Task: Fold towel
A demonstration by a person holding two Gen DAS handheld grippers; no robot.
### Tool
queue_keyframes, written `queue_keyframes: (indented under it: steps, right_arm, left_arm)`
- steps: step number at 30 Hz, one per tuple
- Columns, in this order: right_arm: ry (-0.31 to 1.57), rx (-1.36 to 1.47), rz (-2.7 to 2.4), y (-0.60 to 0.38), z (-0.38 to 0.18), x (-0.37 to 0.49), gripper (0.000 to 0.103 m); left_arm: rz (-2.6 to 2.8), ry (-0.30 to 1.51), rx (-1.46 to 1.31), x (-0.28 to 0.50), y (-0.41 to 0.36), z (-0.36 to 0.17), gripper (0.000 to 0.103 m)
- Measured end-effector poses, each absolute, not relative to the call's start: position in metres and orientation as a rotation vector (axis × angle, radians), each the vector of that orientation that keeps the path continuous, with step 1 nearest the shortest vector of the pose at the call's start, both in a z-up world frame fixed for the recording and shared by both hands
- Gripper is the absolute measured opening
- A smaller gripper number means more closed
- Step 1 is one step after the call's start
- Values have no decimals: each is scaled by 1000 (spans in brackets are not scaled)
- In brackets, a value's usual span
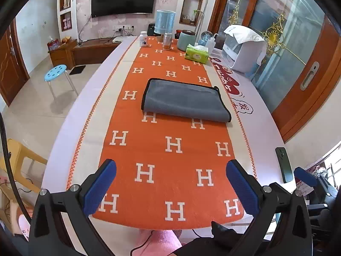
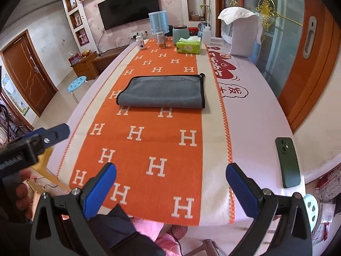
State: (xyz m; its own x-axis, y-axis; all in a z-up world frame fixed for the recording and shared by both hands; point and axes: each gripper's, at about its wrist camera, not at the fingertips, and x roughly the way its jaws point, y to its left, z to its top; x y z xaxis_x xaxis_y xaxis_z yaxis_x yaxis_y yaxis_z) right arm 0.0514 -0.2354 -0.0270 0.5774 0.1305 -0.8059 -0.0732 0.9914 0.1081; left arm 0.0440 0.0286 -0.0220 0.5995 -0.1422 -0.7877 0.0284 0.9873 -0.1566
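A grey towel (image 1: 185,100) with a black hem lies folded flat on the orange H-patterned runner (image 1: 166,149), in the middle of the table. It also shows in the right wrist view (image 2: 164,92). My left gripper (image 1: 170,183) is open and empty, held above the near end of the runner, well short of the towel. My right gripper (image 2: 170,185) is open and empty too, above the table's near edge. The left gripper also shows at the left of the right wrist view (image 2: 51,133).
A dark green phone (image 2: 289,162) lies near the right table edge. At the far end stand a green tissue box (image 2: 188,45), jars, bottles and a white appliance (image 2: 240,32). A blue stool (image 1: 56,72) stands on the floor at the left.
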Motion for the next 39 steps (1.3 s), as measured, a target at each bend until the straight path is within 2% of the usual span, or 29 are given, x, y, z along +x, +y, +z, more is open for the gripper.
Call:
queue_keyframes:
  steps: [8,21,39]
  right_arm:
    - [875,89,135,-233,2,27,103]
    - [819,125,77,-232,1,14,103]
    - [834,109,100,-228,-3,21,103]
  left_arm:
    - [-67,872,-86,22,18,-4,102]
    - [-12,800,1,5,11,8,102]
    - [16,780,31,6,4,11,102]
